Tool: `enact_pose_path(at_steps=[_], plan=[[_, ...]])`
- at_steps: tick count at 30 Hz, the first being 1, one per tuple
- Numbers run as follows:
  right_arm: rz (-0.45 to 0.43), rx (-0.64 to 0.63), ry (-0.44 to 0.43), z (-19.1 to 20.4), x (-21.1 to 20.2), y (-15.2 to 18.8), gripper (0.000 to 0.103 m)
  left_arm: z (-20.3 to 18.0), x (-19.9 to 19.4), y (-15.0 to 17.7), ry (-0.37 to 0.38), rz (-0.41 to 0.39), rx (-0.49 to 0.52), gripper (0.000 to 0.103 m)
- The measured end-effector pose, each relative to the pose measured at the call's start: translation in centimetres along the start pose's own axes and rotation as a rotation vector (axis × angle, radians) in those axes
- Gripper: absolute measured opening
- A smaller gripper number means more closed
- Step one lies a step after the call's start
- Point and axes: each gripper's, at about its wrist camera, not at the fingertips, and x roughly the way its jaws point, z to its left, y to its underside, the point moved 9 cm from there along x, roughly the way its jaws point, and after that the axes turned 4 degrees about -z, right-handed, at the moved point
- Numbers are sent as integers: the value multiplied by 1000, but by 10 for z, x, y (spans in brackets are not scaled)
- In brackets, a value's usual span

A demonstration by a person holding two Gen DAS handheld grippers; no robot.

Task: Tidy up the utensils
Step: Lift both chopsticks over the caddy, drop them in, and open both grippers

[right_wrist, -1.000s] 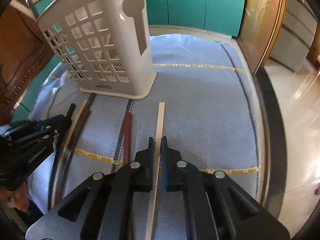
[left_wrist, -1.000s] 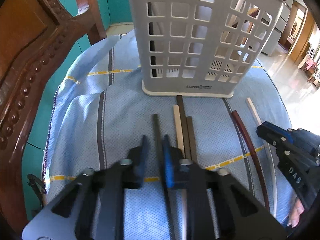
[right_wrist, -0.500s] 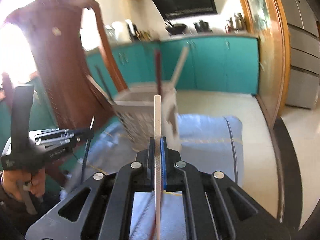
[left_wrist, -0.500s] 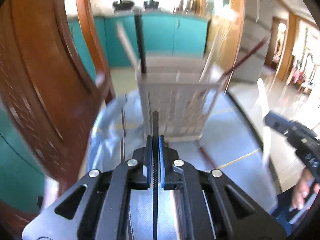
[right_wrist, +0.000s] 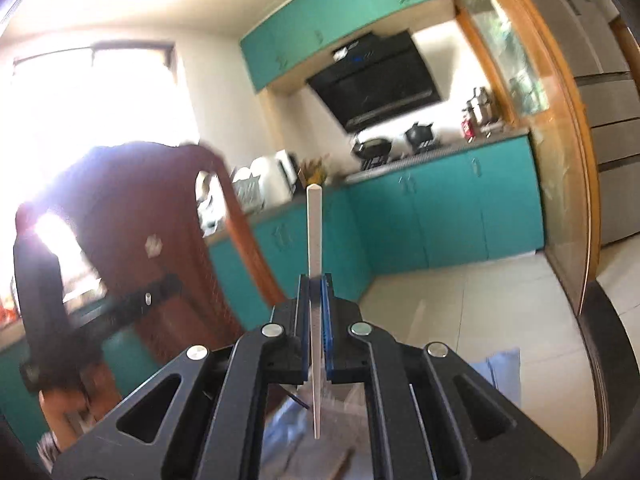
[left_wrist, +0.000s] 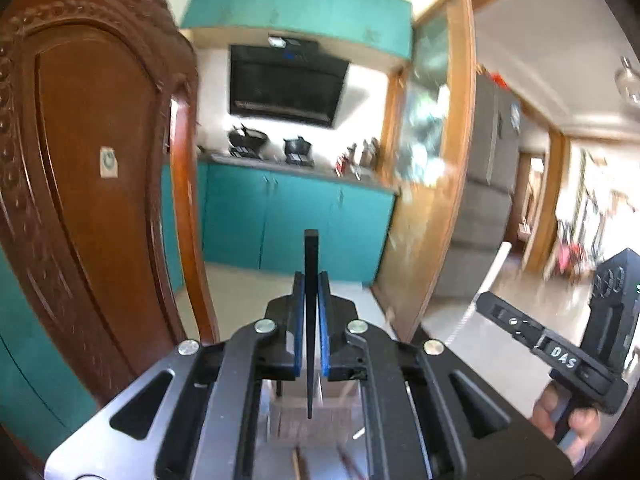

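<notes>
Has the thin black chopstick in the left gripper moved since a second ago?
Yes. The thin black chopstick has gone upward: it lay on the blue cloth before the white basket, and now stands before the teal kitchen cabinets, clamped in the left gripper.

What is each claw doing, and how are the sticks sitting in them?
Left claw: shut on the black chopstick.
Black chopstick: pinched, standing upright.
Right claw: shut on the white chopstick.
White chopstick: pinched, standing upright.
Cabinet doors: closed.

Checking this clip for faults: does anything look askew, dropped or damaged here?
Nothing stands out. The left gripper clamps a black chopstick upright; the right gripper clamps a pale chopstick the same way. Neither looks bent.
</notes>
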Motion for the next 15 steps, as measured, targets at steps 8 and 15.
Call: enact_pose_path(at_steps=[8,15], plan=[[-45,-112,190,-25,38,14,6,26,70,36,-84,57,-60,7],[86,-122,192,-42,69,64,6,12,83,60,-141,83,50,7]])
